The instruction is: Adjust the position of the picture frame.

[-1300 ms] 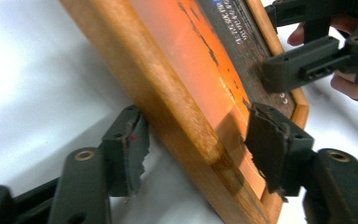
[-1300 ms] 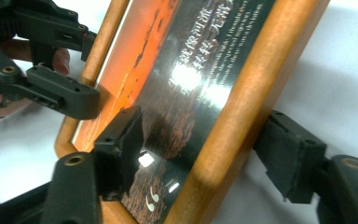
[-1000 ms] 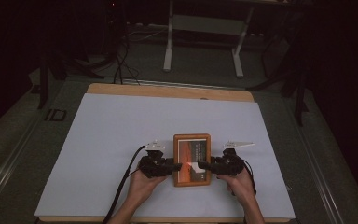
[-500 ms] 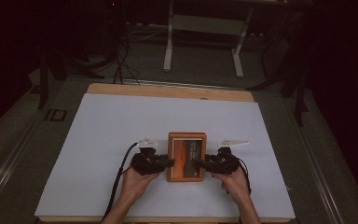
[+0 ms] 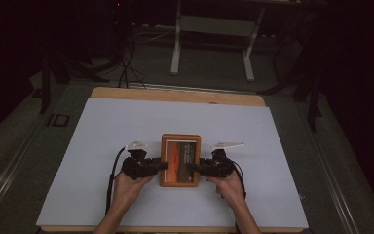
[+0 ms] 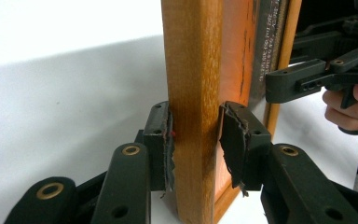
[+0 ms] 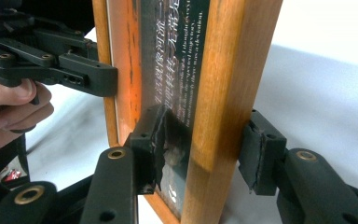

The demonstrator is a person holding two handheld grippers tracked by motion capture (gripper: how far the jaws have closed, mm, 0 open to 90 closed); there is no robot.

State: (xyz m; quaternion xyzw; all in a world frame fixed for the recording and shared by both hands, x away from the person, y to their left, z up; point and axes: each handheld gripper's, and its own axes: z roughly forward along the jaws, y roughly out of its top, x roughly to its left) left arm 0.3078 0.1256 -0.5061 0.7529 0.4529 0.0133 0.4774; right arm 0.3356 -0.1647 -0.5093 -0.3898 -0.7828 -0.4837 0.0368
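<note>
Frame (image 5: 180, 160), a flat wooden rectangle around a glossy orange-and-dark print, sits near the table's (image 5: 102, 126) front edge, the left gripper (image 5: 159, 165) and right gripper (image 5: 195, 168) clamping its opposite side rails. Gripper views reveal ragged rubber pads (image 6: 233, 135) and white lettering (image 7: 177, 51).

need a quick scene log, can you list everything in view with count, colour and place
picture frame: one, orange-brown wood around a dark orange print with white text, near the front middle of the sheet, held from both sides
sheet: one, white, covering most of the table top
table: one, light wood, edge showing beyond the sheet's far side
stand: one, pale grey, on the floor beyond the table
cables: several, black, on the floor at the far left
left gripper: one, black, pads pressed on the frame's left rail
right gripper: one, black, jaws astride the frame's right rail
hands: two, left hand and right hand, at the near edge
</note>
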